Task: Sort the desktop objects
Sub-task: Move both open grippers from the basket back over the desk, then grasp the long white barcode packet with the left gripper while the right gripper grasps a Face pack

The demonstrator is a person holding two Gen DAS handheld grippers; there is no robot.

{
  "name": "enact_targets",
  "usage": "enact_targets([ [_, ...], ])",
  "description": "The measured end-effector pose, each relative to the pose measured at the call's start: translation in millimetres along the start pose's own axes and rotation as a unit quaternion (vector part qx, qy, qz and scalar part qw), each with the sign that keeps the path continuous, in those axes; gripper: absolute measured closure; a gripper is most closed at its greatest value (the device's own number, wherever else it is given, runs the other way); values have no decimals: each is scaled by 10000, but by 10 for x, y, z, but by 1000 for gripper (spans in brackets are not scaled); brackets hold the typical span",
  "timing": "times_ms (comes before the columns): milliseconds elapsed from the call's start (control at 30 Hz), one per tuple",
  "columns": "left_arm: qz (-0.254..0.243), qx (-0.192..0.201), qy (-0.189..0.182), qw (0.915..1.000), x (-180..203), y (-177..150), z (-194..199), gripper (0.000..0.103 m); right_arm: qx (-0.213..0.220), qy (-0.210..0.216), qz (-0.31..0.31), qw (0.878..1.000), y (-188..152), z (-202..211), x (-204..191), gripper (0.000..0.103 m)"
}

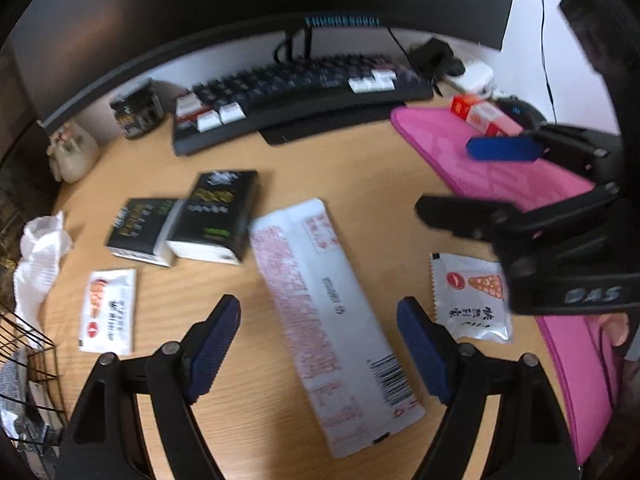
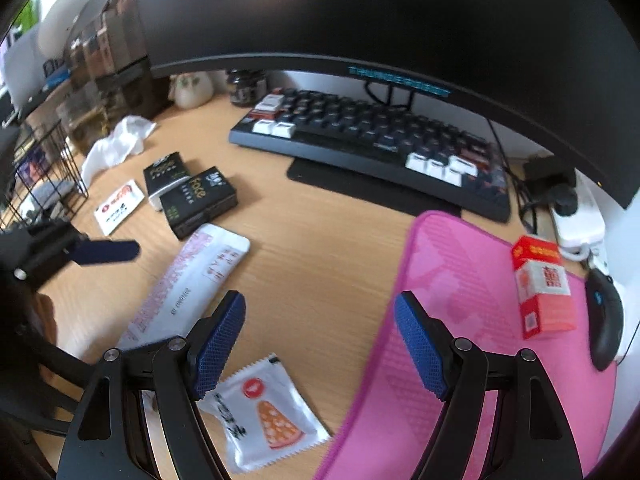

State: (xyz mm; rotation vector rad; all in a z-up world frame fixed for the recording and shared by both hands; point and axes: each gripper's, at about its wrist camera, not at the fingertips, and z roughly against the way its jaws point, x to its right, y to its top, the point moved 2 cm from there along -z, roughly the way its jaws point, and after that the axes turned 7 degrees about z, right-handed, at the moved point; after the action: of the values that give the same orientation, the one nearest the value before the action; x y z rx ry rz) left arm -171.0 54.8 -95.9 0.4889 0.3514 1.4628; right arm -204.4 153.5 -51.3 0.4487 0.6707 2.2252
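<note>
Left wrist view: the long white packet (image 1: 334, 312) lies flat on the wooden desk (image 1: 352, 184), printed in pink with a barcode near its lower end. Its long axis runs from upper left, near the black tissue boxes (image 1: 188, 220), down to lower right. The left gripper (image 1: 320, 344) hangs above it with jaws wide, the packet passing between the blue ribbed pads (image 1: 212, 344); nothing gripped, contact not evident. A glossy white sachet with a pizza picture (image 1: 470, 300) lies just right of the right pad. A second sachet (image 1: 108, 312) lies to the left. The right gripper (image 1: 460, 180) enters from the right over the pink mat (image 1: 500, 168), jaws apart, empty.

Right wrist view: the right gripper (image 2: 320, 344) is wide and empty, above bare desk at the mat's (image 2: 460, 280) left edge. The pizza sachet (image 2: 268, 408) lies under its left finger. The packet (image 2: 188, 280) slants up-right toward the tissue boxes (image 2: 192, 196). A red and white carton (image 2: 544, 288) lies on the mat. Keyboard (image 2: 380, 148) behind.
</note>
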Motion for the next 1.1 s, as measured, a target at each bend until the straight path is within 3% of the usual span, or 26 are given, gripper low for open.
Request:
enact_targets([
  [100,18,-63,-32,10000,11,-29,-46,22,10,9,-30,10000,-32,18,56,27],
  [167,-41,-42,-63,10000,7,-37,-14,31,15,16,-42,10000,-33,14,71,27],
  [200,-67,-23,-74,9999,5,-38,2,43,15,24,-37,10000,-28,6,67,27],
  [300,-152,-39,-108,9998,-17,-74,30,50,38,67,21,10000,4,-14,11,27],
  [500,101,6,1,9999,-333,-255,142,54,122,191,476,9986,263,-121,-329,27],
  [767,484,84,221,9985,-732,-510,303,54,165,657,937,9933,687,-513,-851,27],
  [1100,624,144,270,9976,-861,-611,358,54,-61,581,930,9939,974,-889,-1221,27],
])
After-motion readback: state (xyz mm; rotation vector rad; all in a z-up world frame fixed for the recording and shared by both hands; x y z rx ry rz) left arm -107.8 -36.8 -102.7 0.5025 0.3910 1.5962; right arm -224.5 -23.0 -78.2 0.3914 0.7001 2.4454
